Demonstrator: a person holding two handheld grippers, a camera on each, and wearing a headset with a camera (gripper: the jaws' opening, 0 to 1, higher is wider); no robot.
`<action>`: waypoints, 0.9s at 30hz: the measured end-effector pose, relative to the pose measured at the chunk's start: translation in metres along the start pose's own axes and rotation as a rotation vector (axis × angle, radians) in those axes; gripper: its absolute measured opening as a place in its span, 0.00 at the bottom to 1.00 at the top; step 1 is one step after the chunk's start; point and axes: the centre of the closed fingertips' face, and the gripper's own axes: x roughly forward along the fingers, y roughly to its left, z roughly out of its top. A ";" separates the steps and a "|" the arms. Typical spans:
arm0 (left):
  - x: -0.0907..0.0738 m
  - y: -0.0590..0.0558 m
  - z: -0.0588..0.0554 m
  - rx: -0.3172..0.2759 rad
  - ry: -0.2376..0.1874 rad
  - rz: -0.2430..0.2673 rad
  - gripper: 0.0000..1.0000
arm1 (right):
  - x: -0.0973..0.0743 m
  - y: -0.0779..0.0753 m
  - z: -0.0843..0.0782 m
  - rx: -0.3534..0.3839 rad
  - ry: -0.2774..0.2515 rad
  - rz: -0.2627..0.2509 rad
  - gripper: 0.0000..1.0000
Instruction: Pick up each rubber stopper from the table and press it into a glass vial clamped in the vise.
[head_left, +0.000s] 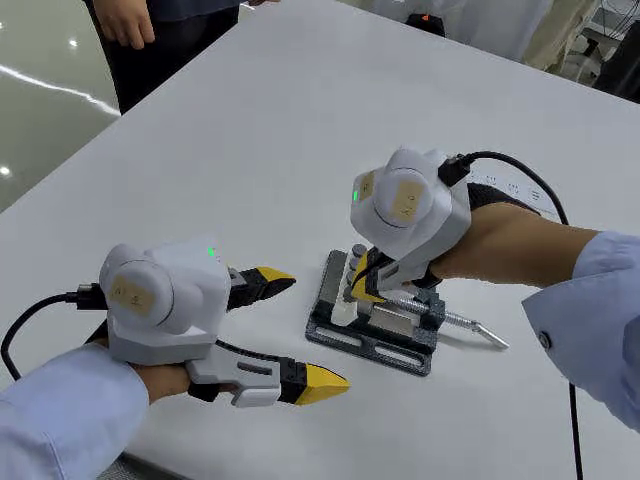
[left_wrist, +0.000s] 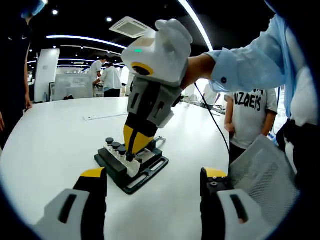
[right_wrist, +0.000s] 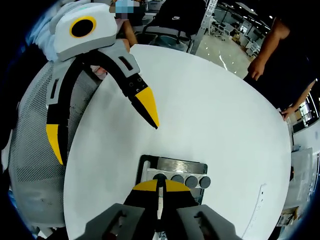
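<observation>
right gripper (right_wrist: 160, 186) closed, tips on the end stopper (right_wrist: 160, 177) in the vise (right_wrist: 180, 165); left gripper (left_wrist: 154, 176) wide, empty.

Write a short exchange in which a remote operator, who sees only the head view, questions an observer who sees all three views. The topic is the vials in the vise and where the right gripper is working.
Operator: The right gripper hides most of the vials in the vise. How many have stoppers?
Observer: The right gripper view shows four dark stopper tops in one row.
Operator: Which one is the gripper on?
Observer: In the left gripper view its tips come down on the end stopper, the one nearest the left gripper.
</observation>
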 end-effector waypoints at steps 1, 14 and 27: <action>0.000 0.000 0.000 -0.002 -0.002 0.000 0.73 | 0.000 0.000 0.000 -0.001 0.000 0.000 0.00; 0.000 0.000 0.000 -0.003 0.000 -0.002 0.73 | 0.001 -0.001 0.000 -0.038 0.033 0.003 0.00; 0.001 0.001 0.001 -0.005 -0.005 -0.001 0.73 | 0.001 -0.001 -0.001 -0.032 0.027 0.006 0.00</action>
